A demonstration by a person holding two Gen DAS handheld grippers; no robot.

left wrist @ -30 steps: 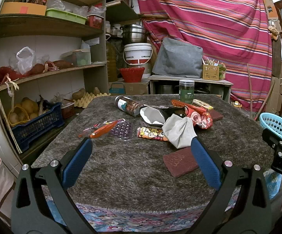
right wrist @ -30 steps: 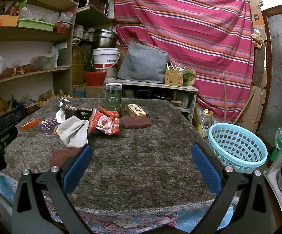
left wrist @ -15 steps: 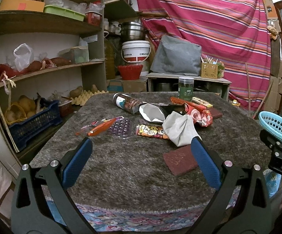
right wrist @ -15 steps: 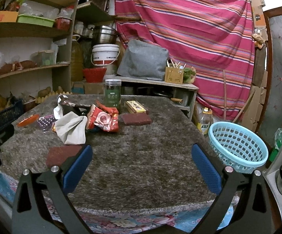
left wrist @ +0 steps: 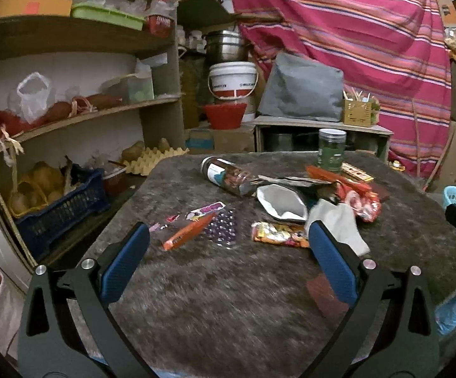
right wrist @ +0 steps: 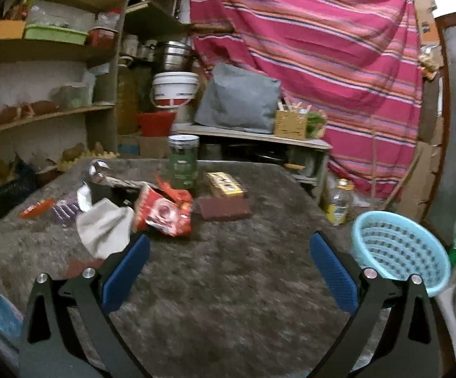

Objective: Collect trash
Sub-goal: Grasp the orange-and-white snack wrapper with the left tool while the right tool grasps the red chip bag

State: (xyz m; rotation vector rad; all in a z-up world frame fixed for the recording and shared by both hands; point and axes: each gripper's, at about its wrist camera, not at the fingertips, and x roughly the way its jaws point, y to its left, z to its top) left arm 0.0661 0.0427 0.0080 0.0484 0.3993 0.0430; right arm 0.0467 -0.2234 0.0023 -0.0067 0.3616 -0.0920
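Note:
Litter lies on a grey shaggy table [left wrist: 228, 299]: an orange wrapper [left wrist: 187, 235], a purple blister sheet [left wrist: 225, 228], a yellow candy wrapper [left wrist: 278, 234], a silver-lined pouch [left wrist: 283, 203], a crumpled grey paper [left wrist: 338, 223], a red snack bag [right wrist: 163, 212] and a fallen bottle [left wrist: 228, 178]. My left gripper [left wrist: 228, 264] hovers open over the near table, short of the orange wrapper. In the right wrist view, my right gripper [right wrist: 229, 271] is open and empty above bare table. A light blue basket [right wrist: 399, 247] stands off the table's right edge.
An upright green jar [right wrist: 183, 162], a yellow box [right wrist: 225, 183] and dark red pads [right wrist: 225, 208] also lie on the table. Shelves with a blue crate [left wrist: 61, 206] of produce run along the left. A striped curtain hangs behind.
Both grippers have moved forward over the table toward the litter, so the items look larger and nearer. Both stayed open and empty.

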